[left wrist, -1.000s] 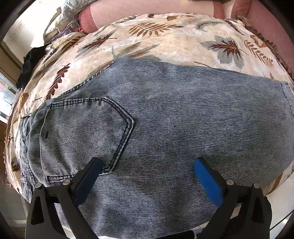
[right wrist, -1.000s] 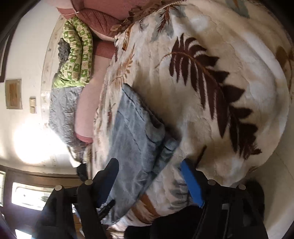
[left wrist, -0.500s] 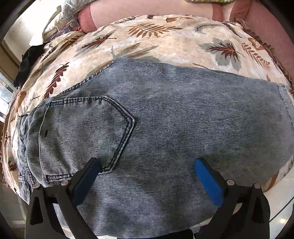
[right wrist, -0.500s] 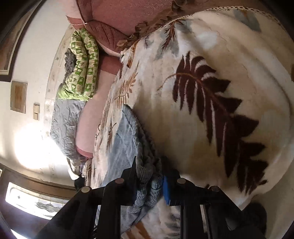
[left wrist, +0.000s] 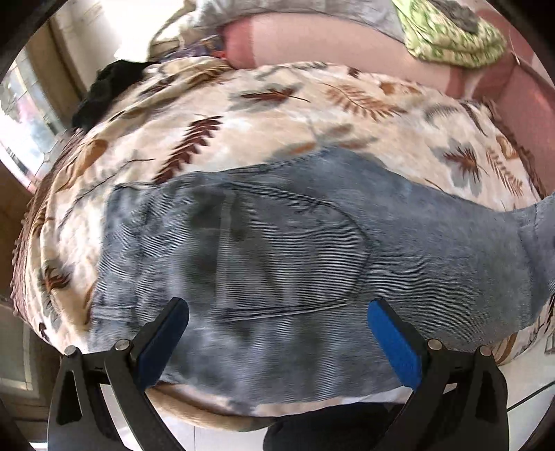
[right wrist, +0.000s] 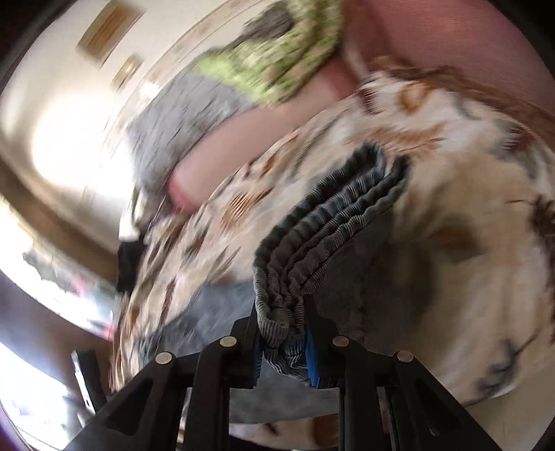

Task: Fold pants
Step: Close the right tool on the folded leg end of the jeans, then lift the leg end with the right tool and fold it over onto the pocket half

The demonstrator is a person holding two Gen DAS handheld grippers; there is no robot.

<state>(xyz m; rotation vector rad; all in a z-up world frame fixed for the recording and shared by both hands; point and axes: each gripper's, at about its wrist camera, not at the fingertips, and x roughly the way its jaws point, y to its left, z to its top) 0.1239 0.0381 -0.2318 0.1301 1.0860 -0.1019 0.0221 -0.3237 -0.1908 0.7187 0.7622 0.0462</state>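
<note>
Faded blue jeans lie across a leaf-print blanket on a bed, back pocket up, in the left wrist view. My left gripper hovers above the jeans near their front edge, open, with nothing between its blue pads. At the right of that view the leg end is lifted off the blanket. In the blurred right wrist view my right gripper is shut on the bunched hem of the jeans, whose stacked layers rise away from the jaws above the blanket.
A pink bolster runs along the bed's far side, with a green patterned quilt and grey bedding on it. A black garment lies at the far left corner. Windows stand to the left.
My right gripper closed on the jeans' hem, then lifted and rolled with it. My left gripper, still open, pulled back from the jeans and shifted toward the waistband.
</note>
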